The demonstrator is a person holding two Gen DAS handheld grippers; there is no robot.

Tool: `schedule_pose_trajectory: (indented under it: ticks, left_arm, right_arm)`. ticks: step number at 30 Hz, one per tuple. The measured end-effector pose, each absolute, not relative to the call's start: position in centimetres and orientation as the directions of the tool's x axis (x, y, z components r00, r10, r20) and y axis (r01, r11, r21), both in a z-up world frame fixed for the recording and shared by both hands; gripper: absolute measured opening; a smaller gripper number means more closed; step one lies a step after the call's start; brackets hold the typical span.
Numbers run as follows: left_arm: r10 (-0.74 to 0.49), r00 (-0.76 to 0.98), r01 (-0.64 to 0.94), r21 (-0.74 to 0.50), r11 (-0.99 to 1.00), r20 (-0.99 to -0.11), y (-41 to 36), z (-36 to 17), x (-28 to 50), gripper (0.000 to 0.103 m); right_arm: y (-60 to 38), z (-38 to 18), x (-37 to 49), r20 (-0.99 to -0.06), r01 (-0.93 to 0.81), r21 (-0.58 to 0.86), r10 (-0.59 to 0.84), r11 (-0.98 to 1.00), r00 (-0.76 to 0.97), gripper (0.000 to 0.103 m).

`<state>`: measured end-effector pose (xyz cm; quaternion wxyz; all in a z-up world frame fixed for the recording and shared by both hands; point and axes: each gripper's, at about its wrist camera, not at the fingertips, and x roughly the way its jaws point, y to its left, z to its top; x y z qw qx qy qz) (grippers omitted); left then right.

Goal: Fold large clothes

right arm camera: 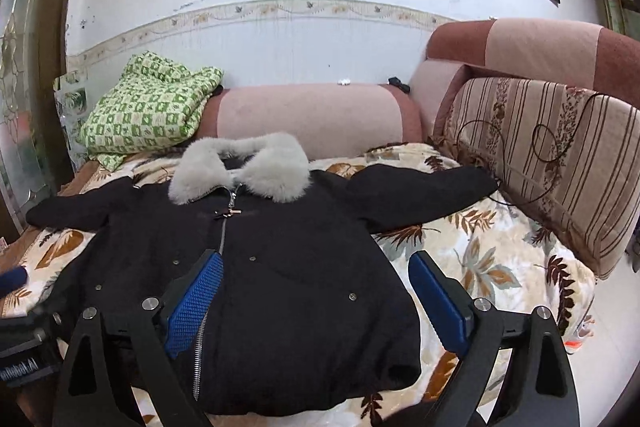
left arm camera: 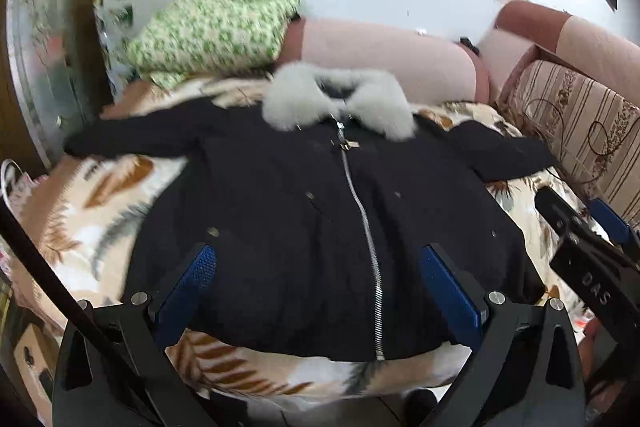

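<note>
A black zip-up coat (left arm camera: 312, 219) with a grey fur collar (left arm camera: 340, 103) lies flat and face up on the leaf-print bedspread (left arm camera: 80, 211), sleeves spread to both sides. It also shows in the right wrist view (right arm camera: 288, 267), with its collar (right arm camera: 240, 167) toward the wall. My left gripper (left arm camera: 316, 259) is open above the coat's lower middle, holding nothing. My right gripper (right arm camera: 316, 267) is open above the coat's lower right part, holding nothing. The right gripper's body (left arm camera: 588, 251) shows at the right edge of the left wrist view.
A green-and-white checked folded blanket (right arm camera: 148, 107) sits at the back left. A pink bolster (right arm camera: 312, 115) lies along the wall. A striped cushion (right arm camera: 552, 155) leans at the right against the sofa back. A glass door (right arm camera: 20, 87) stands at the left.
</note>
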<state>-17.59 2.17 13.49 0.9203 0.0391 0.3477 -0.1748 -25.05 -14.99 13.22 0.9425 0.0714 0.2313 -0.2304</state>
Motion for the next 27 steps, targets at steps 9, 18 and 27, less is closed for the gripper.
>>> schedule_pose_trajectory:
  ticks: [9,18,27]
  left_arm:
    - [-0.283,0.662,0.363,-0.034,0.931,-0.694,-0.1,11.0,-15.7,0.102]
    - [-0.263,0.631,0.362,-0.023,0.932,-0.730,-0.7,9.2,-14.0,0.102]
    - [-0.255,0.651,0.352,-0.014,0.936,-0.715,0.1,9.3,-13.7,0.102]
  right_arm:
    - [-18.3,10.3,-22.6,-0.553,0.488,0.053,-0.382,0.871,0.741,0.096]
    - [-19.4,8.3,-20.9,-0.595,0.483,0.057,-0.359,0.874,0.719,0.096]
    - [-18.9,8.2,-20.3,-0.605,0.479,0.040,-0.360,0.877,0.710,0.096]
